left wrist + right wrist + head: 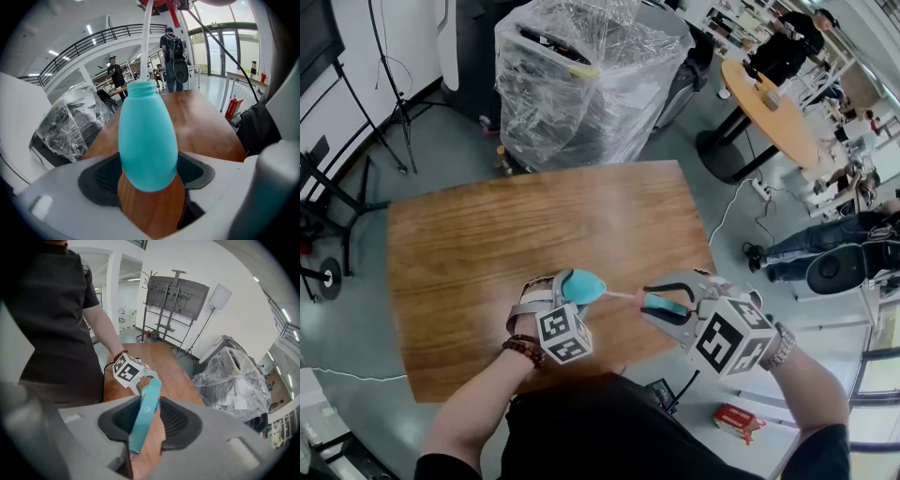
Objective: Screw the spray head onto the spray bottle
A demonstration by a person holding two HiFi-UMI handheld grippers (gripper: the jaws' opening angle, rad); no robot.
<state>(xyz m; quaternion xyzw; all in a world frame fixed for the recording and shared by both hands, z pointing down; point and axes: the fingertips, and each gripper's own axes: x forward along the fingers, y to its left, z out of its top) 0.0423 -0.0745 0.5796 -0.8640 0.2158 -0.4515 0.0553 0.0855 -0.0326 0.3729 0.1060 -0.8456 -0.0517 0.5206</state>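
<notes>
The spray bottle (583,285) is clamped by the left gripper (570,291). The spray head (143,416), pinched by the right gripper (670,305), is held off the bottle's neck — only its tube (619,294) enters. It should be seated squarely before being turned.

spray bottle (147,140): smooth matt plastic | table (487,253): glossy wood grain

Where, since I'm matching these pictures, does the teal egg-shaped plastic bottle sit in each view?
Head view: the teal egg-shaped plastic bottle is low centre, held in the left gripper.
Left gripper view: centre, between that gripper's jaws.
Right gripper view: cannot be made out; the teal spray head in the right gripper covers that spot.
Shared landmark: the brown wooden table.
</notes>
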